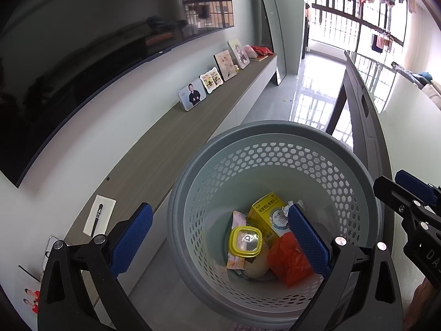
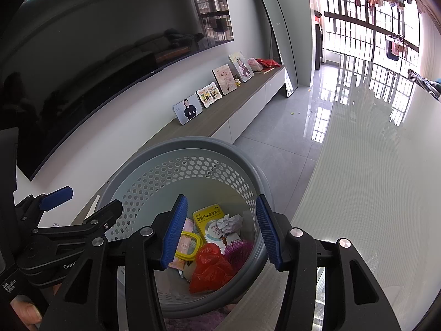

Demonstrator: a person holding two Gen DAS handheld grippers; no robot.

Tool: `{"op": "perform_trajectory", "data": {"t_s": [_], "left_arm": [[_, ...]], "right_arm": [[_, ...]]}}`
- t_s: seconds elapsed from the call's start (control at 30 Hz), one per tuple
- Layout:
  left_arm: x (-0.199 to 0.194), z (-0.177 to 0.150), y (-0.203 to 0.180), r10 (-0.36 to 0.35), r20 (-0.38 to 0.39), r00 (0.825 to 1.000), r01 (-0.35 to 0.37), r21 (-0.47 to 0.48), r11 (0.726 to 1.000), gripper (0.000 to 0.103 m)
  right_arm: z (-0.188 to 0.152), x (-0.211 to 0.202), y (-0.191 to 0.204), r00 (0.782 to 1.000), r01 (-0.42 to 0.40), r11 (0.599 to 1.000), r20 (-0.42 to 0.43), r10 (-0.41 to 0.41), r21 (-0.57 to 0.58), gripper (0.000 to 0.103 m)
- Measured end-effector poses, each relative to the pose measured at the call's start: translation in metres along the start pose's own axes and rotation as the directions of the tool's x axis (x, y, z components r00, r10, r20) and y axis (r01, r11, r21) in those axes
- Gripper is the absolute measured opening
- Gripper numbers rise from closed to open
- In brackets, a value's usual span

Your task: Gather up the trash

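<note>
trash basket, part filled, with both grippers held over its mouth

grey perforated basket [image 1: 275,149] stood on the floor between a low tv cabinet [image 1: 165,149] on the left and a white table [image 2: 372,179] on the right, presumably near the table for easy dropping. inside lay a yellow medicine box [image 1: 266,209], red plastic bag [image 1: 289,262], yellow-rimmed lid [image 1: 245,241], pink wrapper [image 1: 238,220], crumpled paper [image 2: 230,223] and a purple mesh piece [image 2: 239,251]. left gripper [image 1: 220,237] stood wide and empty; right gripper [image 2: 220,237] stood about half open, empty, both angled down into the basket, suggesting items had been released there. notepad with pen [image 1: 99,215] lay on the near cabinet.
</note>
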State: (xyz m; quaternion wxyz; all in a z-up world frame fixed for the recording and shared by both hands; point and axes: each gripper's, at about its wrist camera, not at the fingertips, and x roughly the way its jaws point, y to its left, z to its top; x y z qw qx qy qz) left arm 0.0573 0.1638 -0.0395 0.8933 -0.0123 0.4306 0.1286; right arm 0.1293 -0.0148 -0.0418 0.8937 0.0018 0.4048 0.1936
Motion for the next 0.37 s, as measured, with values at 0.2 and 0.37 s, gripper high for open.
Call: {"op": "perform_trajectory", "data": {"t_s": [0.2,0.37], "left_arm": [[0.0006,0.0004,0.0004,0.006,-0.003,1.0,-0.006,-0.002,1.0,0.097],[0.0,0.0006,0.0001,0.008,0.0,1.0,-0.008,0.002,1.0,0.097]], "right_arm": [[0.0,-0.0001,0.0,1.0,0.0,1.0,0.0,0.0,0.0,0.05],[0.0001,-0.0001,0.0001,1.0,0.0,1.0,-0.001,0.0,0.0,0.05]]}}
